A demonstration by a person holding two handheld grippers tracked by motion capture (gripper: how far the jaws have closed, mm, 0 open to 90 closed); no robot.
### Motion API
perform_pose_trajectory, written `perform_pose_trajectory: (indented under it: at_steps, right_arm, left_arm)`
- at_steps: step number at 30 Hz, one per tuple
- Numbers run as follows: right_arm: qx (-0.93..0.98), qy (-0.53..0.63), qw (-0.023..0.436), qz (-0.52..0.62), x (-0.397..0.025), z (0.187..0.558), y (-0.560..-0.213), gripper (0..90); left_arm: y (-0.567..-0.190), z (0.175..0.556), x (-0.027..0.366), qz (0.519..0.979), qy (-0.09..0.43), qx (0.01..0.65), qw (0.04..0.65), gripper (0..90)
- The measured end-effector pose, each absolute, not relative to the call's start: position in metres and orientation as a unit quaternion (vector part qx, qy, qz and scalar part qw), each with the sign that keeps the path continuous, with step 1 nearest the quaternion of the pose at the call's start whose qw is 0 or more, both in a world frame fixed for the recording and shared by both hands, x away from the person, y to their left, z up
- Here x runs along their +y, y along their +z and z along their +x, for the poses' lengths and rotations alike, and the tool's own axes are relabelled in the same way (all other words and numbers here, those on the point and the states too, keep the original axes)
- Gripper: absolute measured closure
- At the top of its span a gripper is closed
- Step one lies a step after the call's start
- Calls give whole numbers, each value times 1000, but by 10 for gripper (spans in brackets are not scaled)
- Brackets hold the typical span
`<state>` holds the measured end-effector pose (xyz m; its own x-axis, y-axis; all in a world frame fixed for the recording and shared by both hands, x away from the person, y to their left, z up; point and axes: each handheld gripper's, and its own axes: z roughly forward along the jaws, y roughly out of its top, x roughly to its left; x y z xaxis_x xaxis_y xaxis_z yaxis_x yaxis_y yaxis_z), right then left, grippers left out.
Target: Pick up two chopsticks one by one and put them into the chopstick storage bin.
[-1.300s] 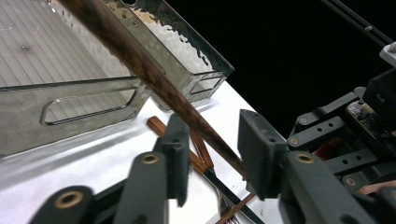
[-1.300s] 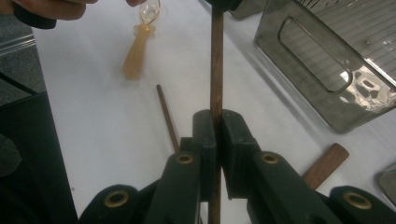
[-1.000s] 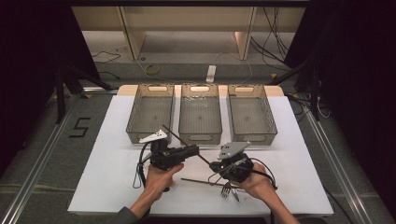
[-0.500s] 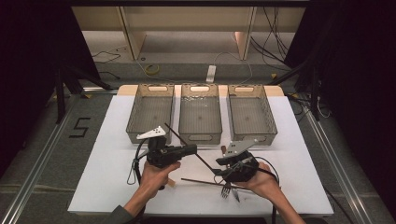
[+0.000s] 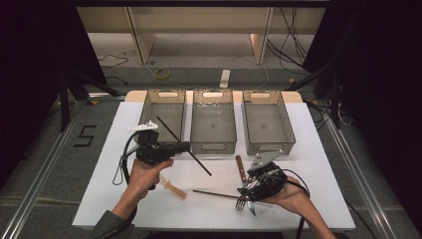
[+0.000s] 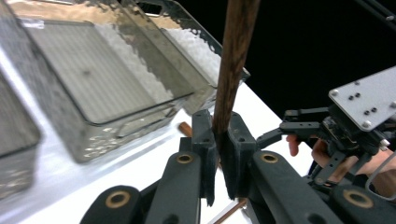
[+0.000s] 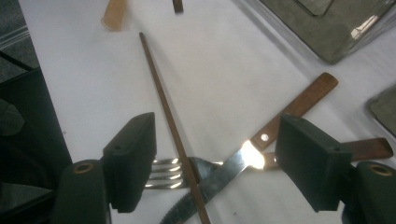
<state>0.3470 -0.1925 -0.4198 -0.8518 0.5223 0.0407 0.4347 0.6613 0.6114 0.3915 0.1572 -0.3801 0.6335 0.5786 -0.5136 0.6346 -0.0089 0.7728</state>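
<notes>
Left tool [image 6: 218,140] clamps a dark chopstick [image 5: 183,145], raised, pointing 11 o'clock over the left bin [image 5: 164,119]. Right tool [image 7: 217,158] spread wide over fork [image 7: 180,170], knife [image 7: 280,130] and second chopstick [image 7: 168,121] on worktop [image 5: 209,206].

Left gripper [image 5: 185,146] lifted chopstick [image 5: 171,131] off table, swung toward left bin [image 5: 161,113]; right gripper [image 5: 247,193] lowered over cutlery

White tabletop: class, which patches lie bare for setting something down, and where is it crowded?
Bare: the white tabletop's left strip beside the left tool, and its right edge beyond the three clear plastic bins. Crowded: the front right, where a steel fork, knife and dark chopstick cross.
</notes>
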Motion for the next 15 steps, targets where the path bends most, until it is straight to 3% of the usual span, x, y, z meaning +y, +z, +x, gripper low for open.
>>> perform_pose_trajectory:
  at_steps: [15]
  right_arm:
    - [908, 311, 61, 274, -207, 338, -427, 259]
  left_arm:
    - [-339, 444, 201, 714, 15, 476, 513, 842]
